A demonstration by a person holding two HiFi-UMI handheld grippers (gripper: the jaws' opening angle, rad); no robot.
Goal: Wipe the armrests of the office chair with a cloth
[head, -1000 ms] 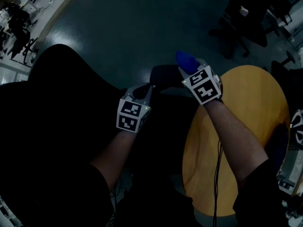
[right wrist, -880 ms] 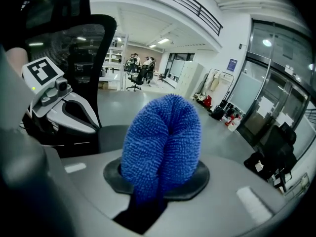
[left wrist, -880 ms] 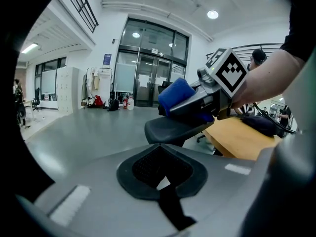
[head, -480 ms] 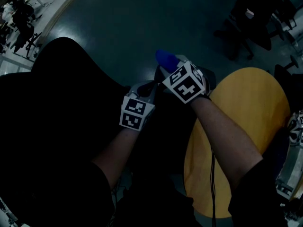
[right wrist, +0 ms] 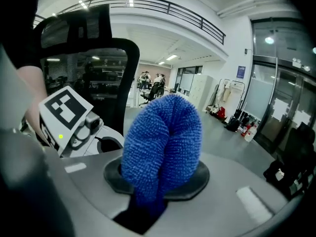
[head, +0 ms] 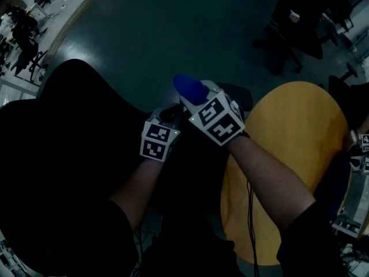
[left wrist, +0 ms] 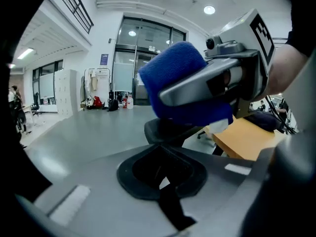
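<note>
My right gripper (head: pixel 195 96) is shut on a folded blue cloth (head: pixel 188 86), which bulges out of its jaws (right wrist: pixel 163 147). In the left gripper view the cloth (left wrist: pixel 180 83) sits just above the black armrest pad (left wrist: pixel 165 131) of the office chair; I cannot tell whether it touches. Most of the armrest (head: pixel 241 94) is hidden under the right gripper in the head view. My left gripper (head: pixel 169 114) is close beside it on the left, jaws shut with nothing between them (left wrist: pixel 160 174). The black chair back (head: pixel 63 149) fills the left side.
A round yellow wooden table (head: pixel 294 149) stands right of the chair, under my right forearm. Other dark office chairs (head: pixel 294 27) stand at the far right on the grey floor. Desks with gear (head: pixel 23 33) line the far left.
My right gripper has carried the cloth leftward along the armrest, ending right beside the left gripper. The left gripper has stayed almost in place.
</note>
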